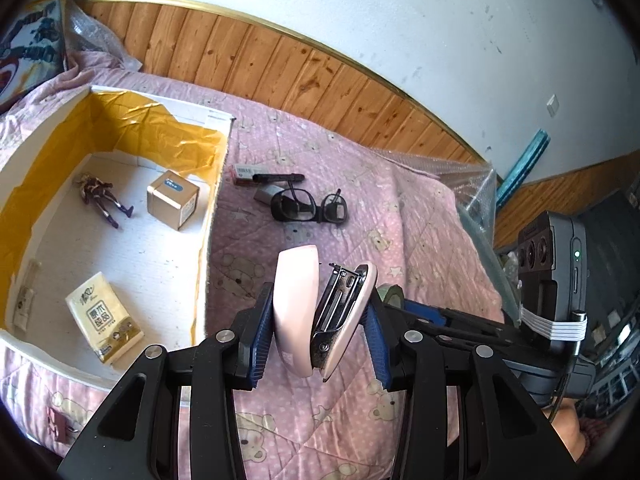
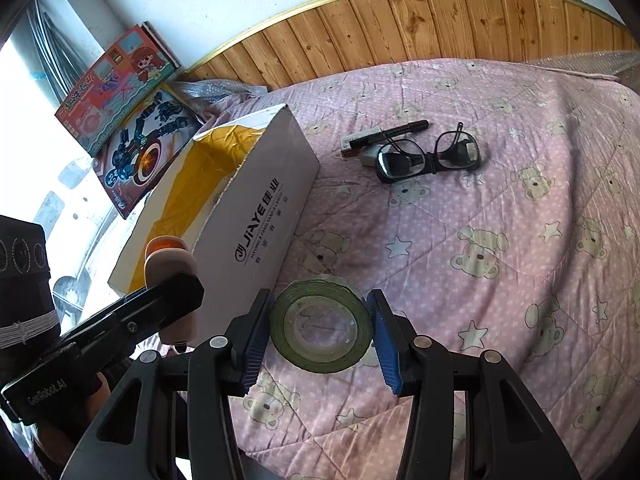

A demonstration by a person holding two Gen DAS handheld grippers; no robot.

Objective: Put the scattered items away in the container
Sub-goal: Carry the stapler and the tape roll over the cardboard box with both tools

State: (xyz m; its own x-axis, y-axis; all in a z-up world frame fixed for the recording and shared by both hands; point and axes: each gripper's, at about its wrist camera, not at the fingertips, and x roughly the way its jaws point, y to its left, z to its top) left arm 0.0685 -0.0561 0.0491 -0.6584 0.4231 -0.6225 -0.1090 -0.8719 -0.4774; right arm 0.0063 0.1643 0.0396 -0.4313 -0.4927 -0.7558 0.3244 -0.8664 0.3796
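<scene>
- Step in hand: carry to the box [image 1: 218, 184]. The left gripper [image 1: 320, 320] has its fingers clamped on a pink stapler [image 1: 296, 312], lifted off the bed [image 1: 400, 208] just right of the box's right wall.
- The stapler stands on end, long axis roughly upright, hinged halves splayed, the open end up and away from the camera.
- The right gripper [image 2: 320, 332] has a tape roll [image 2: 320, 328] between half-closed fingers; both pads look in contact, the roll's hole facing the camera. It seems just off the bed near its front edge.
- Next, I'd say: swing the stapler left over the wall and release on bare floor, clear of the toy figure [image 1: 102, 198], small carton [image 1: 173, 199] and tissue pack [image 1: 104, 320].
- Still out near the box's far right corner: glasses [image 1: 308, 206], pen [image 1: 278, 178].
</scene>
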